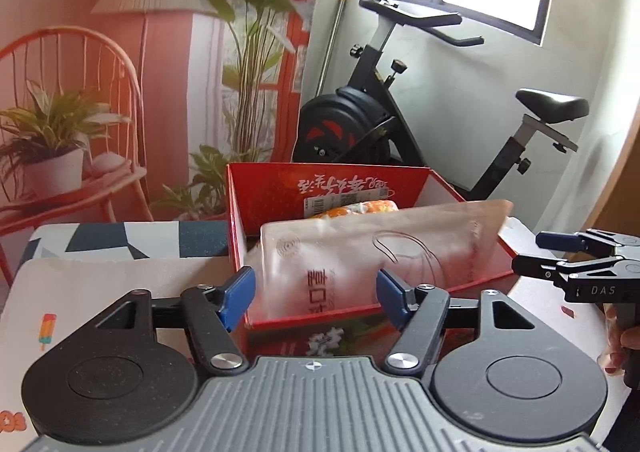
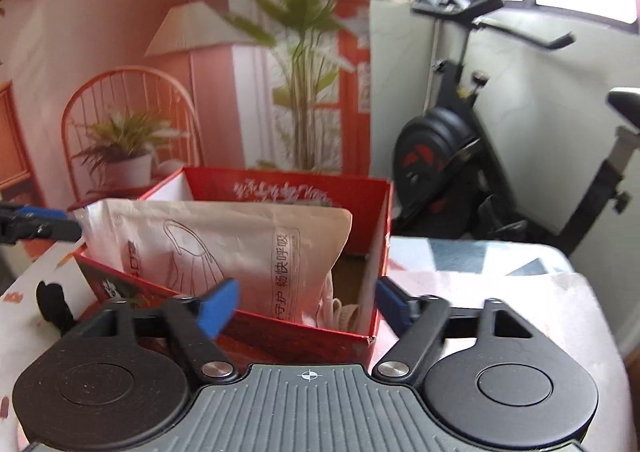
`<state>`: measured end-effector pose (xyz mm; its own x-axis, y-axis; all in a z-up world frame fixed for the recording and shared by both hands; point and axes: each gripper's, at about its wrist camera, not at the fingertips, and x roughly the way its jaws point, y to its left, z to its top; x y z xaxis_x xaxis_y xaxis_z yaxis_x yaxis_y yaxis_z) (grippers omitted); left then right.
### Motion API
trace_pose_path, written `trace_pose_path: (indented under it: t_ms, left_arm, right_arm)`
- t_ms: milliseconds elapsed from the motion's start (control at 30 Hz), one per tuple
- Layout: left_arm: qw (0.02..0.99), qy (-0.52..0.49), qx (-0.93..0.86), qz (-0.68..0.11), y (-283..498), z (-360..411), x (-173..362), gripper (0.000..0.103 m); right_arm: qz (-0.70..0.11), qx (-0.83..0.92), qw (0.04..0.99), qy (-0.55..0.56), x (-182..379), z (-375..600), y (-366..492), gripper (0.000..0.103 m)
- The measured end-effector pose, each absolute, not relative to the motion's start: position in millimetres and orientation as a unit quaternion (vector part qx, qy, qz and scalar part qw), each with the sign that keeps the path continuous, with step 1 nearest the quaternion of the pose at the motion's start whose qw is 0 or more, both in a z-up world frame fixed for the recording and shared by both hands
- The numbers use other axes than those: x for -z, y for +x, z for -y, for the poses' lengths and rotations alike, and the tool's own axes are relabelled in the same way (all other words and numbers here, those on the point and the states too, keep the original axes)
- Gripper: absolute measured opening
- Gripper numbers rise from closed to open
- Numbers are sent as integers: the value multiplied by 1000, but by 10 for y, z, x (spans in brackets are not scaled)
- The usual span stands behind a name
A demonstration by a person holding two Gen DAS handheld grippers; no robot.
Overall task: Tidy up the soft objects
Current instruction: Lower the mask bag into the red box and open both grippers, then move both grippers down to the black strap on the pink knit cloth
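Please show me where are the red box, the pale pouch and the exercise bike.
red box (image 1: 328, 188): left wrist view, inner back wall.
pale pouch (image 2: 224, 248): right wrist view, printed front.
exercise bike (image 1: 344, 124): left wrist view, flywheel cover.

The right gripper (image 2: 306, 302) stands with jaws spread wide, nothing between them, just before the red box (image 2: 280, 336). A pale pouch (image 2: 224, 240) stands upright in the box, leaning left. The left gripper's tip (image 2: 40, 226) shows at the left edge, beside the pouch's top corner.
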<state>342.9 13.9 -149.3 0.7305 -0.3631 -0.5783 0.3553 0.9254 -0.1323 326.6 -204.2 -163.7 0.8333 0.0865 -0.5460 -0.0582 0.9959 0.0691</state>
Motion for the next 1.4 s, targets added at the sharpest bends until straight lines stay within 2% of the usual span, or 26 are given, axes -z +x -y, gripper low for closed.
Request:
trace_pose_path:
  t_ms: [100,233,667,967,1400]
  left_arm:
    - [933,-7,189,-306,3268,-171,1495,73]
    - [934,-8,184,-307,3036,-238,1570,74]
    - [911,-27,176,-371,2266,-383,2204,75]
    - [896,-58,162,-408,2046,-507,2574,75]
    - [886,-56,152,-434,1981,-459,2770,75]
  right_arm:
    - [-270,-35,962,23,1602,1930,3068,93]
    - [-264,-47,963,20,1653,1759,2787,102]
    - [-344,-54,937,16,2362,1209,1978,102]
    - [-373,-30,927,23,2659,1171,1802,103]
    - [-382,-41,922,47,2817,1247,1808,103]
